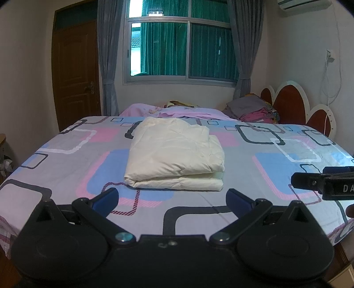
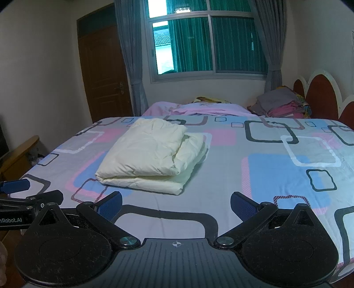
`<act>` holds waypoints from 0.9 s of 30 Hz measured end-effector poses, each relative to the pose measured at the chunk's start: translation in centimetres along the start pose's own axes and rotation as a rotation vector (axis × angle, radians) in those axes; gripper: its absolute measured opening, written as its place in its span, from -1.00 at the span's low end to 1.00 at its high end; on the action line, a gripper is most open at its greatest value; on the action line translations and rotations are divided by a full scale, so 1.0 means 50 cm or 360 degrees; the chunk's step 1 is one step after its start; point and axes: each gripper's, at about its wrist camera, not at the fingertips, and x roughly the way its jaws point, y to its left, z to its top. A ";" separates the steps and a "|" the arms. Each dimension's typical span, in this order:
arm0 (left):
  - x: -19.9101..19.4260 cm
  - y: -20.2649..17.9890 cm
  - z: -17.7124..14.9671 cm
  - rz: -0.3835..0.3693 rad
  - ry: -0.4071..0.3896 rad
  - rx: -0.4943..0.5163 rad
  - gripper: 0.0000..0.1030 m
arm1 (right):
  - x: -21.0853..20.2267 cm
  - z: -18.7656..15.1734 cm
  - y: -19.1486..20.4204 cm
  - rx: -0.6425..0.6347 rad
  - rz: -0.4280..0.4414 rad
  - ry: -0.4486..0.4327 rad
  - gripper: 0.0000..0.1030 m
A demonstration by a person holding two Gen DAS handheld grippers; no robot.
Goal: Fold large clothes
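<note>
Left wrist view: left gripper (image 1: pixel 172 197) spread wide, blue pads (image 1: pixel 106 198) apart, nothing between them. Folded cream garment (image 1: pixel 174 155) dead ahead, just beyond the fingertips, lying flat on the bed sheet (image 1: pixel 254 177), not touched. Off to the right, side-on, a black part of the right gripper (image 1: pixel 323 183), lettering "DA" readable; finger spread not visible from here.

Right wrist view: right gripper (image 2: pixel 176 205) likewise released, pads well apart, empty. Same garment ahead and to the left, its stacked layers open toward the right edge, upper fold shorter than the lower. At far left, the left gripper seen from the side, one blue pad (image 2: pixel 15 186) and a strip reading "nRobot.AI".

Surface: bed covered in a grey sheet printed with pink, blue, white and black rounded squares. Beyond the garment, a rumpled pink blanket (image 1: pixel 177 111). Ahead right, a stack of folded clothes (image 1: pixel 254 108) against a red scalloped headboard (image 1: pixel 289 104).

Room: sliding window (image 1: pixel 181 48) with green curtains behind the glass, grey drapes (image 1: pixel 106 55) either side, brown door (image 1: pixel 75 73) ahead left. Air-conditioner corner (image 1: pixel 303 3) and a white wall cable (image 1: pixel 329 66) only in the left view; wooden chair edge (image 2: pixel 20 150) at left clearer in the right view.
</note>
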 end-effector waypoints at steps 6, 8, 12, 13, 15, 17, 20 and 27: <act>0.001 0.001 -0.001 -0.0018 0.0003 0.0008 1.00 | 0.000 -0.001 -0.003 -0.0011 0.0005 0.0005 1.00; 0.002 0.003 -0.003 -0.0019 0.0006 0.0004 1.00 | 0.000 -0.001 -0.002 -0.0016 0.0005 0.0007 1.00; 0.001 0.003 -0.002 -0.0019 -0.0002 0.0003 1.00 | 0.002 0.001 0.001 -0.0030 0.0010 0.0005 1.00; 0.002 0.004 -0.002 -0.0019 -0.0004 0.0003 1.00 | 0.002 0.002 0.001 -0.0032 0.0010 0.0005 1.00; 0.002 0.003 -0.002 -0.0019 -0.0011 0.0006 1.00 | 0.001 0.003 0.003 -0.0041 0.0012 -0.0001 1.00; 0.002 0.003 -0.002 -0.0015 -0.0013 0.0005 1.00 | 0.001 0.004 0.004 -0.0048 0.0013 -0.0004 1.00; 0.000 0.004 -0.004 -0.0023 -0.0018 -0.0001 1.00 | 0.001 0.006 0.008 -0.0056 0.0019 -0.0008 1.00; -0.002 0.012 -0.004 -0.0051 -0.0028 0.0002 0.99 | 0.003 0.005 0.010 -0.0072 0.0025 -0.0007 1.00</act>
